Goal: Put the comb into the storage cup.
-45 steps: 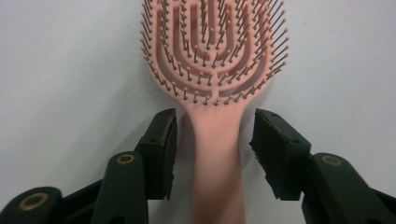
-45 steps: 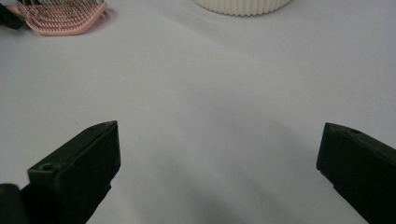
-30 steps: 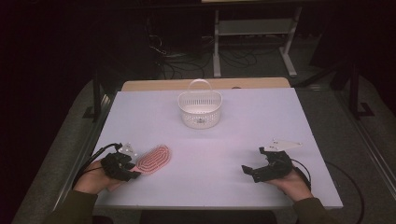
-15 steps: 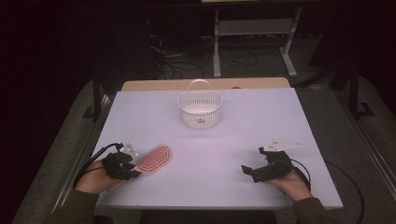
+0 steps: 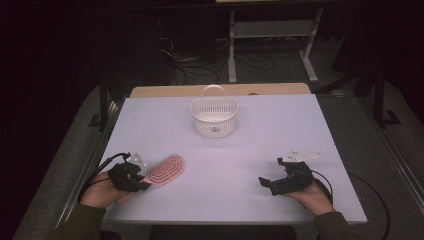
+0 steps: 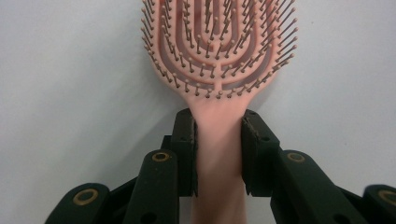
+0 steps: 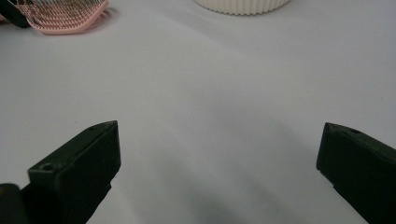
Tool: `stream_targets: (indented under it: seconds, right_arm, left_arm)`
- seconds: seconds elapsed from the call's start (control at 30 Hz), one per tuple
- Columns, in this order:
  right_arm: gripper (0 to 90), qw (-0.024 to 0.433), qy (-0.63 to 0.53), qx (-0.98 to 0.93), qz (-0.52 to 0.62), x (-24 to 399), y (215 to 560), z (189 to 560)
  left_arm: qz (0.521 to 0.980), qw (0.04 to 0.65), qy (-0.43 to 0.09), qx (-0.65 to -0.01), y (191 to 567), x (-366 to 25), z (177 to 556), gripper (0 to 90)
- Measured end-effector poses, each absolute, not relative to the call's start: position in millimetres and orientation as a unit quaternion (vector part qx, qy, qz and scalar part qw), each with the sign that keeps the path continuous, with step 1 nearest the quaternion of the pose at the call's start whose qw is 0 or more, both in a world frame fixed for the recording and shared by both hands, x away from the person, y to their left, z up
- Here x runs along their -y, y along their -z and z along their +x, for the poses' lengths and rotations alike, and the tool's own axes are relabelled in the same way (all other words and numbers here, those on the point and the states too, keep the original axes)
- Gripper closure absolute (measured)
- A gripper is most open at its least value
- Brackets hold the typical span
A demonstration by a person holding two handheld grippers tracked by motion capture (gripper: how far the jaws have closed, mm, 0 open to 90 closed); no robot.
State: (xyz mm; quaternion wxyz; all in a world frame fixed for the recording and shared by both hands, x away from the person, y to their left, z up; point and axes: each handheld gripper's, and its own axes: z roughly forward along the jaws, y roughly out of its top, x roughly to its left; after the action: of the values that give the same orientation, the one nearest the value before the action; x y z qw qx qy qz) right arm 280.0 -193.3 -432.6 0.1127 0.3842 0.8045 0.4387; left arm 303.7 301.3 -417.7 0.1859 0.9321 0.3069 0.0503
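Observation:
A pink hairbrush (image 5: 166,169) lies bristles up on the white table (image 5: 260,135), near its front left. In the left gripper view its head (image 6: 219,46) points away from me. My left gripper (image 5: 142,181) has just been closing, and its pads now press both sides of the brush's handle (image 6: 218,154). My right gripper (image 5: 266,183) rests at the front right, open wide, with bare table between its jaws (image 7: 219,140). The brush (image 7: 65,16) also shows at the far left of the right gripper view.
A white slatted basket (image 5: 215,127) with an upright handle stands at the middle back of the table, and its base (image 7: 243,5) shows in the right gripper view. Dark floor, cables and a metal shelf frame (image 5: 272,30) lie beyond the table.

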Motion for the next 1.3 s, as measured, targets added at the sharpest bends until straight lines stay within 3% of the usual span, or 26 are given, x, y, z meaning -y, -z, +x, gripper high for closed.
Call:
stream_targets:
  seconds: [0.77, 1.3]
  right_arm:
    - [0.0, 0.112, -0.439, -0.804, 0.386, 194, 433, 280]
    - [0.0, 0.112, -0.438, -0.804, 0.386, 194, 433, 281]
  left_arm:
    - [0.898, 0.278, -0.056, -0.335, 404, -305, 306, 69.9]
    - [0.88, 0.342, -0.067, -0.322, 396, -299, 306, 69.9]
